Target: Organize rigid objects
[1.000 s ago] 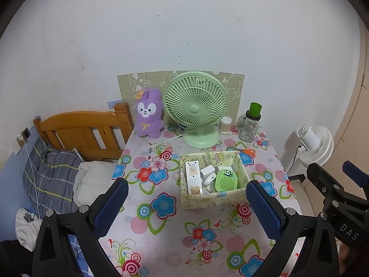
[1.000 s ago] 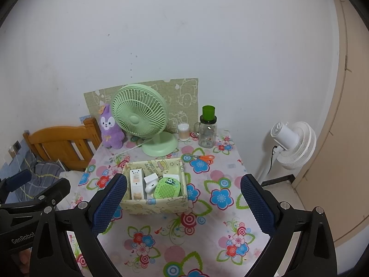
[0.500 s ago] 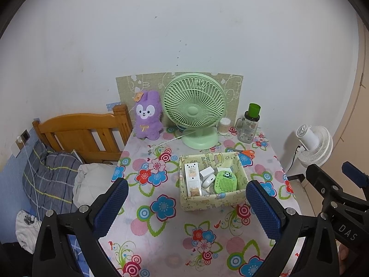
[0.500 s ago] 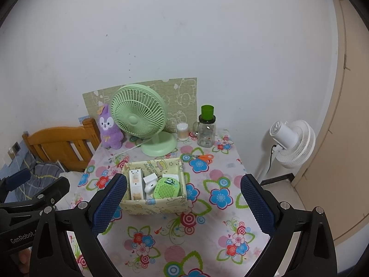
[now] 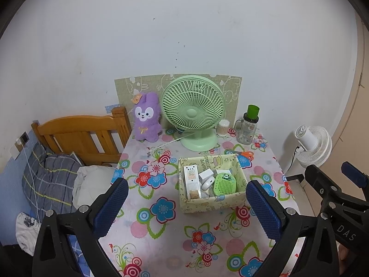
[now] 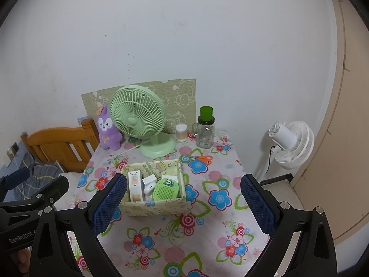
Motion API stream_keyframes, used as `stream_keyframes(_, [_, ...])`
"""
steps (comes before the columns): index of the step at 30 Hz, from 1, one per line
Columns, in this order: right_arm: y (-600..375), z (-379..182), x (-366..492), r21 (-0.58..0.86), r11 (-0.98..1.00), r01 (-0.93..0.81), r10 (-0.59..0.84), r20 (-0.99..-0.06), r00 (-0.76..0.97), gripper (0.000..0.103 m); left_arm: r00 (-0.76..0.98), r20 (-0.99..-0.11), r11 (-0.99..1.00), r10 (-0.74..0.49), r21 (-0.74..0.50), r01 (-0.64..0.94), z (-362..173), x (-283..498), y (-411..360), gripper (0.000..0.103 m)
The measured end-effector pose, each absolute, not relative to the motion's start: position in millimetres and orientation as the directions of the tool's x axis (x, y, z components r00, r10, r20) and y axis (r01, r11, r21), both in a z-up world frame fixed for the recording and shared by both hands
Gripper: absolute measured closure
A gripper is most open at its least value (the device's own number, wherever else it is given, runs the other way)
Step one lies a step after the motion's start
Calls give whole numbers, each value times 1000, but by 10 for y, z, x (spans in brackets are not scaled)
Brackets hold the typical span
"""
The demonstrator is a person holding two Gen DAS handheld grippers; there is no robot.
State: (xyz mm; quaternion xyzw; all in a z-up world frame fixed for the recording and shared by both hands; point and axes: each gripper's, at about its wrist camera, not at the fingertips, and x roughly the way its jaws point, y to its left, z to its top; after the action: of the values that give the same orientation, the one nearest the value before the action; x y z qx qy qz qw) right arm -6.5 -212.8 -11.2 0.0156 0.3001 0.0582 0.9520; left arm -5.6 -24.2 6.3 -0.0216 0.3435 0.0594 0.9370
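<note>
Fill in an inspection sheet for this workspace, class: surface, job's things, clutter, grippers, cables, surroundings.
Surface: table under a floral cloth.
Job's things: box holds a green case, white charger, tall white pack.
Clutter: scissors, jar, green fan, purple plush.
Grippers: left gripper and right gripper open, holding nothing.
Cables: white cord from the fan.
Surroundings: bed, white floor fan.

Ahead of our left hand-held gripper [image 5: 184, 204] and right hand-held gripper [image 6: 183, 204], the near tabletop [image 5: 166, 235] lies bare, free to cross. Straight beyond sits the box [image 5: 211, 202], open above. Behind it the green fan [image 5: 193, 113], plush rabbit [image 5: 147, 121], jar [image 5: 250, 127] and scissors [image 5: 243, 154] block the far edge.
</note>
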Motion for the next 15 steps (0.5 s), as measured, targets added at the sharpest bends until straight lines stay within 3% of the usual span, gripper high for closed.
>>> stream_keyframes(15, [-2074,8,-47,40,995,-90,97,-562,821,3,765,-639,994,79,-11,-112,126,-42,-218,0])
